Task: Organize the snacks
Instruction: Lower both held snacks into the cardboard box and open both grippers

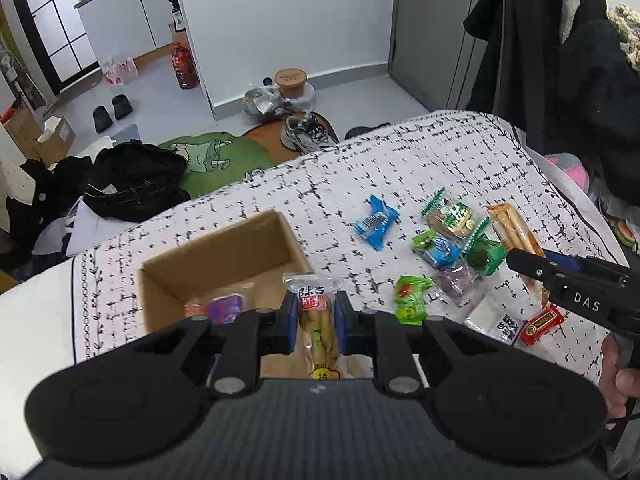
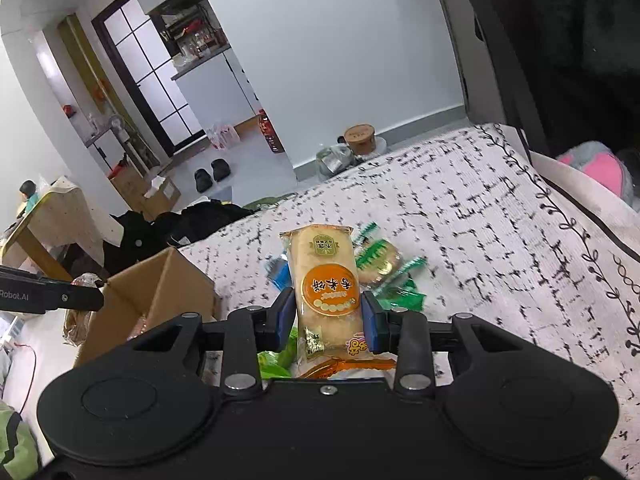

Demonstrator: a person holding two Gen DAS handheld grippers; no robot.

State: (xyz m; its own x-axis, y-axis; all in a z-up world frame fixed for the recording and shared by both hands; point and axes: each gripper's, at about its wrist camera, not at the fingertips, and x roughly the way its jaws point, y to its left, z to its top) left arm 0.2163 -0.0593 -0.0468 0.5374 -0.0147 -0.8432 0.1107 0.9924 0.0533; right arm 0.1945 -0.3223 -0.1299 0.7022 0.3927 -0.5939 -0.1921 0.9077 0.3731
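Note:
My left gripper (image 1: 317,312) is shut on a clear snack packet with a brownish piece inside (image 1: 318,320), held over the near edge of an open cardboard box (image 1: 176,264) that holds a purple packet (image 1: 226,307). My right gripper (image 2: 329,316) is shut on a long orange rice-cracker packet (image 2: 326,284), held upright above the snack pile. The right gripper also shows at the right of the left wrist view (image 1: 560,276). The left gripper shows at the left of the right wrist view (image 2: 52,298), beside the box (image 2: 160,280).
Loose snacks lie on the patterned white cloth (image 1: 440,152): a blue packet (image 1: 376,221), green packets (image 1: 410,300), a red packet (image 1: 542,323). Black clothes (image 1: 132,180) and shoes (image 1: 304,134) lie on the floor beyond the cloth's far edge.

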